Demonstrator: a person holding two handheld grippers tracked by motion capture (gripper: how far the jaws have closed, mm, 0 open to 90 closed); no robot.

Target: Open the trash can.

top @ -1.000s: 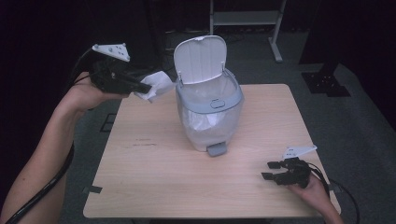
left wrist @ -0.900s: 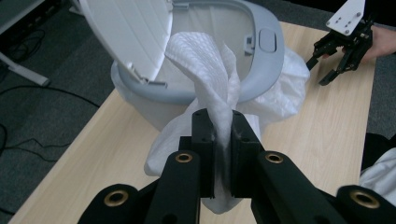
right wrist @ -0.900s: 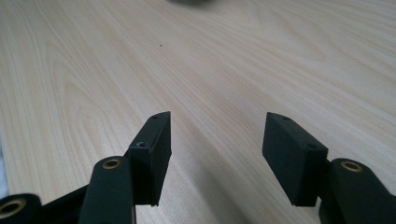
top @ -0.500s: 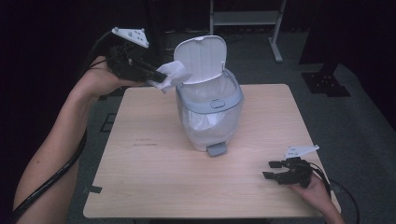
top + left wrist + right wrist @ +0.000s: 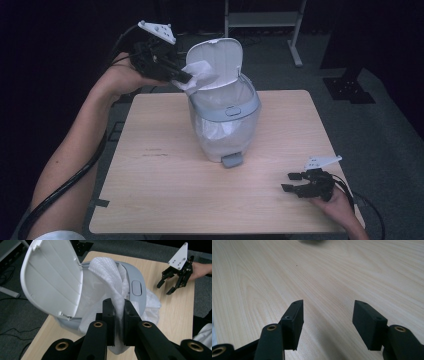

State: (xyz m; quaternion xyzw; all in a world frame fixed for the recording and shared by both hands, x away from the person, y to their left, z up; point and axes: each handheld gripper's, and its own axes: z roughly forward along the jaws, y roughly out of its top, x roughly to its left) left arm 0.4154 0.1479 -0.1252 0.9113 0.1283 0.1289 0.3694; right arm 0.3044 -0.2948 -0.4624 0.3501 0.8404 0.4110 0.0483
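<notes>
A small grey-and-white pedal bin [image 5: 225, 122] stands mid-table with its lid [image 5: 219, 60] up and a white liner inside. My left gripper [image 5: 184, 77] is shut on a crumpled white paper towel [image 5: 199, 75], held over the bin's left rim, in front of the raised lid. In the left gripper view the towel [image 5: 110, 277] hangs from between the pinching jaws of my left gripper [image 5: 117, 315] above the bin's open mouth [image 5: 100, 285]. My right gripper [image 5: 295, 182] rests low near the table's front right corner, open and empty; its own view [image 5: 327, 322] has bare wood between the jaws.
The light wooden table [image 5: 150, 190] has bare room in front and to both sides of the bin. The bin's pedal [image 5: 232, 160] points at the front edge. A metal rack's legs [image 5: 295, 45] stand on the dark floor behind the table.
My left gripper has carried the paper towel right and upward, from off the table's left side to the bin's rim. The right gripper has stayed still.
</notes>
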